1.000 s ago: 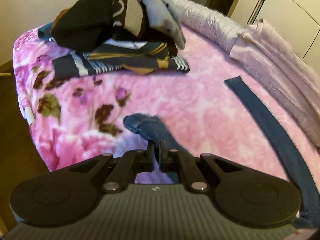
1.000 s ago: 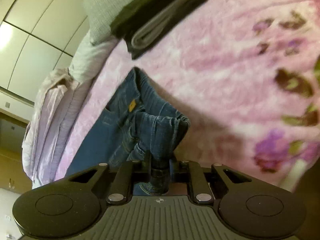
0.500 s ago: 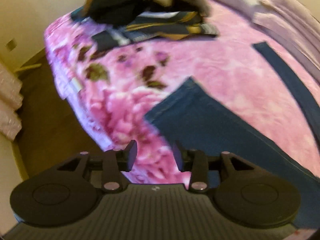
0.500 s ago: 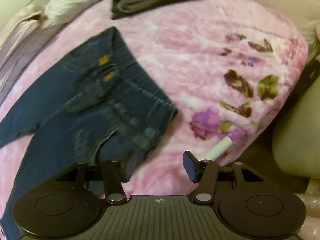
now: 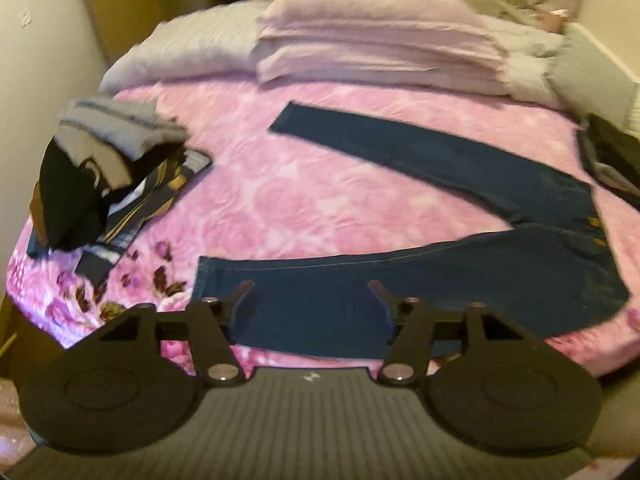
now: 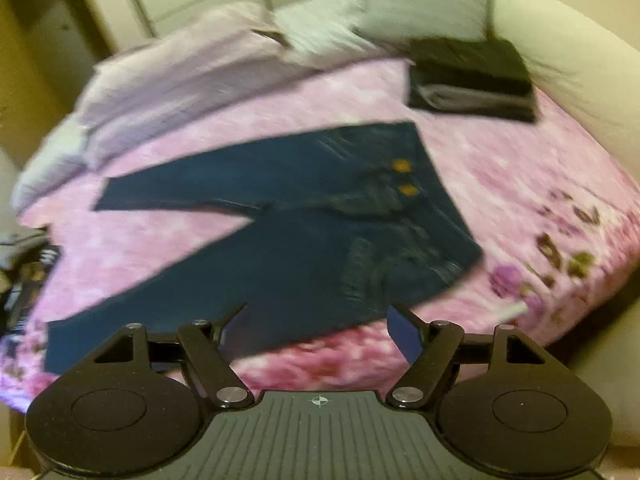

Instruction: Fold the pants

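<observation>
Dark blue jeans lie spread flat on the pink flowered blanket, legs splayed apart toward the left and waist at the right. The right wrist view shows the same jeans with two yellow buttons near the waist. My left gripper hangs well above the near leg, its jaws opening with nothing between them. High over the waist end my right gripper is also opening wide, and its jaws hold nothing.
A loose heap of dark and grey clothes sits at the blanket's left. A folded black and grey stack lies at the far right. Folded lilac bedding and pillows line the head of the bed. The bed's front edge drops to the floor.
Both grippers let go of the jeans, opened and rose well above the bed. The jeans dropped out of the jaws and now lie flat. Both views rolled level and take in the whole bed.
</observation>
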Demonstrator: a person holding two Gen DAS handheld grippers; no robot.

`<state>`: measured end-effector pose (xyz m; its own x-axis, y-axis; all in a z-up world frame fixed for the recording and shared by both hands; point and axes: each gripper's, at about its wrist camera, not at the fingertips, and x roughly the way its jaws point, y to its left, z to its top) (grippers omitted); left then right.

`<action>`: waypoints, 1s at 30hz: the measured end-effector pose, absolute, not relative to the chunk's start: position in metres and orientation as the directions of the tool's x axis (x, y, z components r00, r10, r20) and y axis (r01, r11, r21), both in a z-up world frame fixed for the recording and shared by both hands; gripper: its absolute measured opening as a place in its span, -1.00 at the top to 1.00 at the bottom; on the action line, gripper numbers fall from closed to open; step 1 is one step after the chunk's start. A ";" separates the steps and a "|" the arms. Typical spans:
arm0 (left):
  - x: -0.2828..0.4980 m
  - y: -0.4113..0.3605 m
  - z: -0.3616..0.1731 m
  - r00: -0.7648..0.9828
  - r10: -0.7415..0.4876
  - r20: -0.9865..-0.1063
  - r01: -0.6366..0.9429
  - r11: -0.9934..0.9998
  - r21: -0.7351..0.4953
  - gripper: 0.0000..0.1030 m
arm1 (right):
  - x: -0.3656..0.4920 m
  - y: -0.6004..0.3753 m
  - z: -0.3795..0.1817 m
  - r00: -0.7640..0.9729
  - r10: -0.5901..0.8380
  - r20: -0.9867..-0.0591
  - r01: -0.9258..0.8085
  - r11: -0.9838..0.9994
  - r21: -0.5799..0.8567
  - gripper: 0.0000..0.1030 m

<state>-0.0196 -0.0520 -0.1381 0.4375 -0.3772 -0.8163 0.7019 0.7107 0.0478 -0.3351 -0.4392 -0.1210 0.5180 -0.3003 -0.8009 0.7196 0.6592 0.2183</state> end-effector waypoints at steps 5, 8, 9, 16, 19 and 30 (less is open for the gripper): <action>-0.067 -0.049 -0.115 0.433 -0.392 -0.812 0.725 0.687 0.054 -0.24 | -0.335 -0.421 -0.087 0.567 -0.289 -0.771 0.660 0.720 0.216 -0.41; -0.091 -0.049 -0.109 0.444 -0.381 -0.811 0.714 0.698 0.063 -0.24 | -0.343 -0.415 -0.075 0.582 -0.270 -0.767 0.621 0.756 0.205 -0.41; -0.100 -0.050 -0.108 0.444 -0.379 -0.812 0.712 0.700 0.062 -0.24 | -0.347 -0.413 -0.072 0.578 -0.266 -0.771 0.616 0.762 0.198 -0.41; -0.166 -0.049 -0.115 0.427 -0.373 -0.824 0.718 0.694 0.058 -0.26 | -0.392 -0.402 -0.068 0.564 -0.256 -0.785 0.598 0.782 0.175 -0.41; -0.189 -0.040 -0.119 0.414 -0.362 -0.835 0.714 0.698 0.051 -0.26 | -0.409 -0.396 -0.064 0.560 -0.243 -0.792 0.579 0.798 0.165 -0.41; -0.231 -0.015 -0.111 0.454 -0.328 -0.828 0.681 0.728 0.085 -0.31 | -0.438 -0.372 -0.064 0.561 -0.204 -0.802 0.514 0.845 0.145 -0.41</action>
<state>-0.2311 -0.0152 -0.1108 0.4539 -0.3281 -0.8285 0.6808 0.7276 0.0848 -0.4376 -0.3719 -0.0645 0.5613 -0.2042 -0.8020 0.5144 0.8452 0.1448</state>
